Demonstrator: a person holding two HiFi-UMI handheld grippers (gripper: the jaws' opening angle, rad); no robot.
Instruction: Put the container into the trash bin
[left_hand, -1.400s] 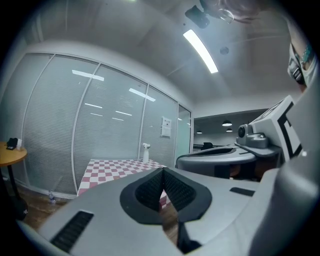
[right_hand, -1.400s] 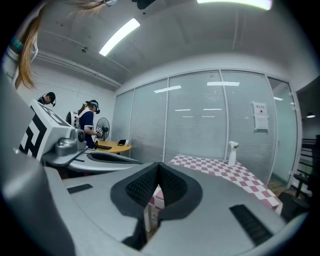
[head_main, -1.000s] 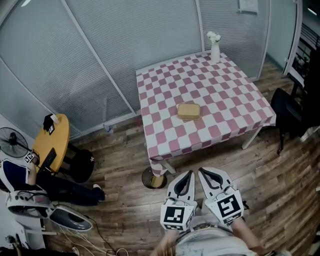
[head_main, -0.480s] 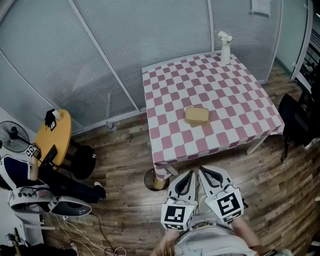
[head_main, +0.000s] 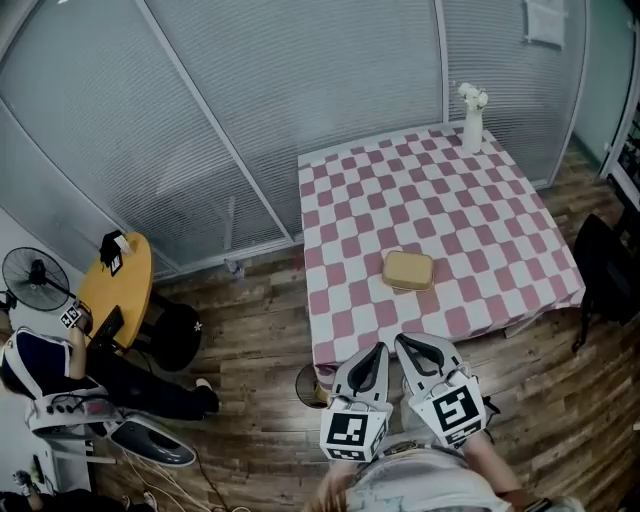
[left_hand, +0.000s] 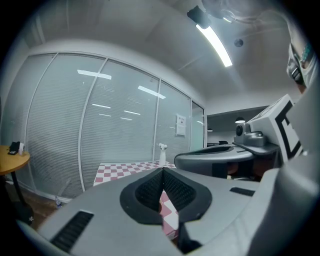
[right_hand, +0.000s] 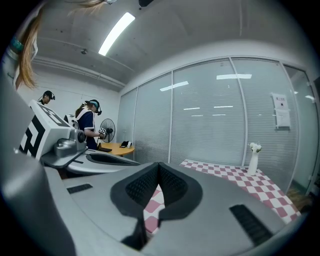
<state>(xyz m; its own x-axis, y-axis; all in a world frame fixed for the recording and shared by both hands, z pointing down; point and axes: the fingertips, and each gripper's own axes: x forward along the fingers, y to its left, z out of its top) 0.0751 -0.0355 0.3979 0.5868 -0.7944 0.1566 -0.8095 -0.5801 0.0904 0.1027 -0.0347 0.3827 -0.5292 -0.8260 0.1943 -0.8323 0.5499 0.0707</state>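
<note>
Head view: you have walked up to the checked worktop, so the tan container now lies near the edge facing you. It is closer to your left tongs and right tongs than a second ago, yet still apart from both

Left gripper view: those tongs are pressed together with nothing between them

Right gripper view: likewise together and empty, so I judge you're still approaching, with opening and grasping yet to come

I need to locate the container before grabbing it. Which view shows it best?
The head view: the container lies in full sight on the checked table. Neither gripper view shows it; each shows only part of the table and the vase.
</note>
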